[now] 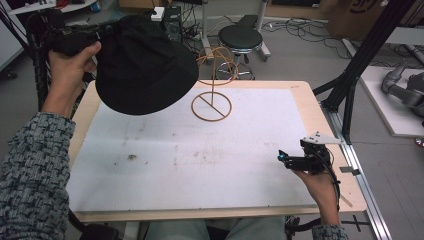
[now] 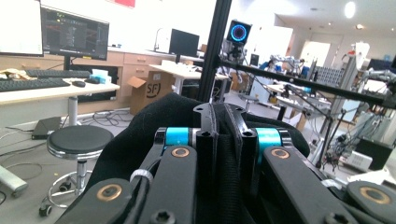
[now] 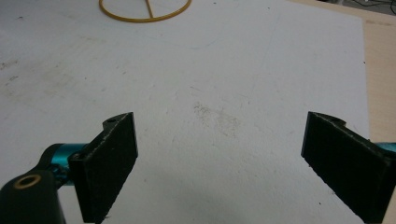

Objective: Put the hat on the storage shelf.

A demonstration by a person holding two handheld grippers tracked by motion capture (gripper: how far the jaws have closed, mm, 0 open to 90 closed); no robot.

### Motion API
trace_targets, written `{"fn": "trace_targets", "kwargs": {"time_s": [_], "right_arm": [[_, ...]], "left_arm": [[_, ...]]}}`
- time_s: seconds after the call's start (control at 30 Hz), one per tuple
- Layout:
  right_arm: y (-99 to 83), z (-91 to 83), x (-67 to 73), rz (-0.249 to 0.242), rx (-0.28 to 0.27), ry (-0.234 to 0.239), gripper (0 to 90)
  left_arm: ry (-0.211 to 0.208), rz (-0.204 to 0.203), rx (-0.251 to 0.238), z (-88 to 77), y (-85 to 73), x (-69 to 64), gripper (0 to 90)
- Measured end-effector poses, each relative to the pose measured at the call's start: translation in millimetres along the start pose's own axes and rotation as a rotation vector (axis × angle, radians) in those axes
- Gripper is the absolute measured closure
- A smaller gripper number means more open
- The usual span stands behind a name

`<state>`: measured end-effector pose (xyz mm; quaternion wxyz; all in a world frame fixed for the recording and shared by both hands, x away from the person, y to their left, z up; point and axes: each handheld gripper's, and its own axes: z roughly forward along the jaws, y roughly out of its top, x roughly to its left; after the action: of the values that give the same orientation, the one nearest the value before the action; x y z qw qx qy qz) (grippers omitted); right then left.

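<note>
The cap [image 1: 145, 65] is plain black, with no pattern that I can make out. The wire stand [image 1: 212, 102] is a golden tan. The tabletop [image 1: 310, 105] is pale wood at its edges, under a white mat [image 1: 200, 160] marked with faint brownish smudges. Both hand-held grippers are black with turquoise fittings, the left hand-held gripper [image 2: 226, 140] also showing copper-coloured rivets. The person's sleeve [image 1: 32, 170] is a speckled grey-and-black knit.

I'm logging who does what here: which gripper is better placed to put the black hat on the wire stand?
Left. The left gripper is shut on the black hat, held up just beside the wire stand. The right gripper is open, low over the white mat, nearer the person.
</note>
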<state>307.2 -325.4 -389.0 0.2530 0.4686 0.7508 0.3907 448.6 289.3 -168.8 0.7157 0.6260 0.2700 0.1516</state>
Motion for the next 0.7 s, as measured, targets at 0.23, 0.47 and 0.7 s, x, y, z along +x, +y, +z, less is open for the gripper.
{"fn": "trace_targets", "kwargs": {"time_s": [0.23,0.47,0.7], "right_arm": [[-1.0,-2.9,1.0,-0.001,-0.003,0.004,10.3],[-1.0,-4.2,1.3,0.003,-0.005,0.009,10.4],[-0.9,-2.8,3.1,-0.013,-0.005,0.019,10.3]], "left_arm": [[-0.003,-0.028,-0.036,19.6,5.7,0.5,83.1],[-0.004,-0.034,-0.027,43.8,3.0,-1.1,83.1],[-0.015,-0.037,-0.025,67.8,-4.2,-2.8,83.1]]}}
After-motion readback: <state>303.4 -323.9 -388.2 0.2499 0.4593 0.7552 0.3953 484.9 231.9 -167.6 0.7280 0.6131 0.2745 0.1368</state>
